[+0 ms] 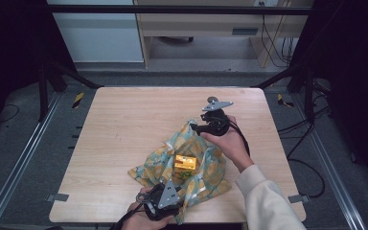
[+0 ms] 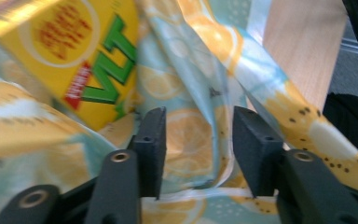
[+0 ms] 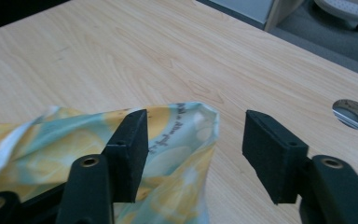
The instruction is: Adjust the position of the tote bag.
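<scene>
Yellow box (image 1: 185,163) is lying on a lemon-print cloth (image 1: 206,167) crumpled on the near right part of a wooden table (image 1: 124,124). Left gripper (image 2: 198,149) is hovering with jaws apart around a cloth fold. Right gripper (image 3: 193,154) is gaping wide beside the cloth's far corner, gripping nothing.

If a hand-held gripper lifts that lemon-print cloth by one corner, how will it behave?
The lemon-print cloth is creased and bunched, so it will probably hang limp rather than hold shape. It looks thin, so likely light. The yellow box lies on it, so lifting may tip or slide the box.
</scene>
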